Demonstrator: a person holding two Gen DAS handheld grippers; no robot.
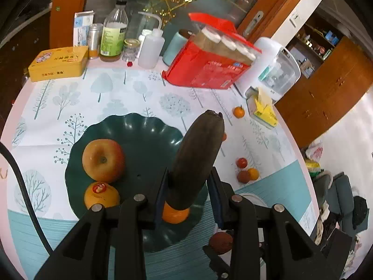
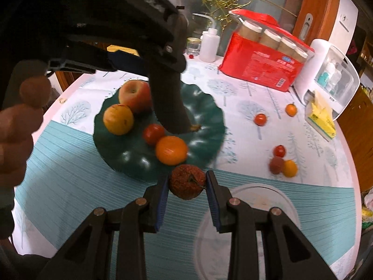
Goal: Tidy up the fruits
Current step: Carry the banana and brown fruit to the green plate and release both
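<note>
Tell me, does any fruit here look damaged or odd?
Yes. The long fruit held by the left gripper is dark brown all over, like an overripe banana. The round fruit in the right gripper looks brown and wrinkled, unlike the fresh apple.

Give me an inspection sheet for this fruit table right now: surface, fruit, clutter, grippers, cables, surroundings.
Surface: tree-print tablecloth.
Job's things: green plate holds an apple, oranges and a tomato; small fruits loose on the cloth.
Clutter: red package, yellow box, bottles, tissue pack.
Grippers: left gripper shut on a dark long fruit; right gripper shut on a shrivelled brown fruit.
Cables: black cable.
Surroundings: wooden door, cabinets.
</note>
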